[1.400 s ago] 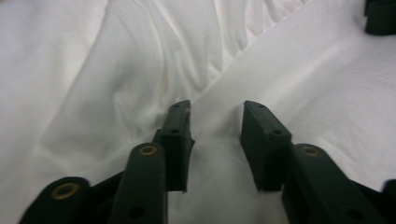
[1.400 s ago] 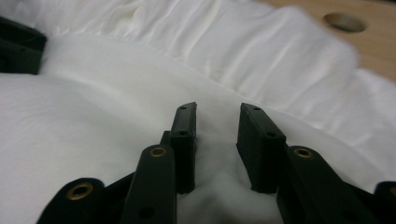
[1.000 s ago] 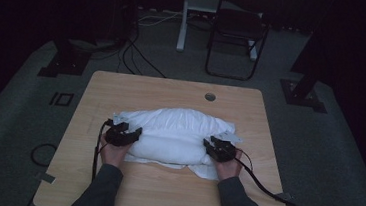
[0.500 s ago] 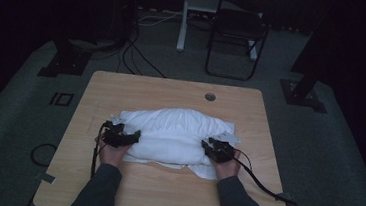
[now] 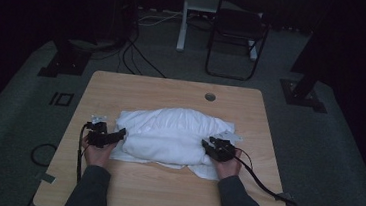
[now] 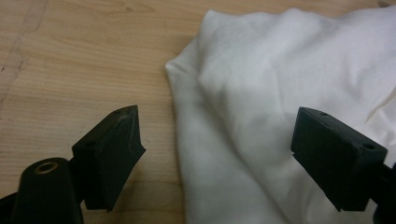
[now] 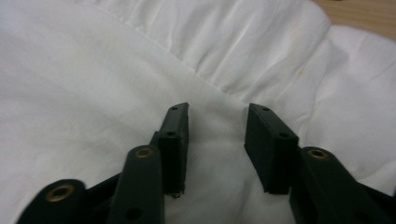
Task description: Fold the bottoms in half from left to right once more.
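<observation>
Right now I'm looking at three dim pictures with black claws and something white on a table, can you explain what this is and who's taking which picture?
No robot here: a person sits at a wooden table and holds a two-jaw gripper in each hand. The wide picture comes from a fixed camera above, looking forward and down; the sleeves come in at the bottom. There the left gripper sits at the left end of a bunched white cloth, the right gripper at its right end.

The two close pictures come from cameras riding on the grippers, looking along their black jaws. The left gripper's jaws have just been opening; they stand wide, one over bare wood, one over the cloth's edge, gripping nothing. The right gripper's jaws stand partly open and have opened a little; a fold of cloth sits between them, but the pads do not seem to press it.
</observation>
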Demonstrator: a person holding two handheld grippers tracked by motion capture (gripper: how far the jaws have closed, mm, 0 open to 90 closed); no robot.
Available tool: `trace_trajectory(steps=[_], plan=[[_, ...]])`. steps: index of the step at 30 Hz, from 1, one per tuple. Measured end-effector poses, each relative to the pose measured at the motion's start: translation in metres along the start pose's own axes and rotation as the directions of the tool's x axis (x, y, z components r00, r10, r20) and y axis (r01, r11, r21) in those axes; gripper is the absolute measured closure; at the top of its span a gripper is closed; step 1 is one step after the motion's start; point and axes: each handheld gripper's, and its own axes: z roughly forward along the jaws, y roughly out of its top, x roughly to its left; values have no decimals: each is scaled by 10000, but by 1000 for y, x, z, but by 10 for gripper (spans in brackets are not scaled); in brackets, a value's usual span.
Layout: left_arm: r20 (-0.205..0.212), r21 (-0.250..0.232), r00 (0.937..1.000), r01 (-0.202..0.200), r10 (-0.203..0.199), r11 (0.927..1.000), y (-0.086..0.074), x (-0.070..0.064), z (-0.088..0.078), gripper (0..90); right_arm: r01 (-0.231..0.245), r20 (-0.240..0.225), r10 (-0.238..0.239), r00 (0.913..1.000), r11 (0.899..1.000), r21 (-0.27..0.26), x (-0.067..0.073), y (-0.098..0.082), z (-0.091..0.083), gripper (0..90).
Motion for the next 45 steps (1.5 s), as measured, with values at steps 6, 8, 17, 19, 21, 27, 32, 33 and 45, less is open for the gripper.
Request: trace_trajectory(steps=[6, 8, 17, 19, 21, 27, 32, 33, 45], plan=[[-28, 512, 9999, 134, -133, 9986, -2, 10, 4, 207, 16, -234, -26, 9997, 9990, -437, 0, 15, -14, 517], [18, 514, 9999, 126, -127, 9986, -2, 11, 5, 211, 189, -290, -201, 9994, 9990, -416, 2, 19, -16, 508], [2013, 665, 9717, 1127, -1240, 9914, -1, 15, 9, 259, 243, -437, -248, 9987, 9996, -128, 3, 16, -9, 503], [2462, 740, 9579, 1334, -1477, 9883, -1, 15, 11, 273, 244, -465, -247, 9986, 9997, -90, 3, 15, -8, 503], [2694, 820, 9516, 1306, -1481, 9880, 0, 13, 14, 290, 226, -492, -227, 9985, 9997, -32, 4, 14, -6, 502], [2859, 962, 9499, 1029, -1265, 9900, 5, 5, 23, 362, 242, -490, -240, 9985, 9997, 31, 4, 12, -4, 502], [3001, 1156, 9479, 749, -1067, 9905, 8, -2, 29, 455, 239, -535, -233, 9983, 9997, 109, 4, 12, -3, 499], [3078, 1155, 9482, 452, -790, 9923, 9, -4, 30, 515, 223, -541, -216, 9983, 9997, 120, 4, 13, -3, 498], [3810, -541, 9243, -9, 215, 9985, 35, -14, -9, 818, 559, -679, -602, 9959, 9964, -633, 21, 41, -9, 455]])
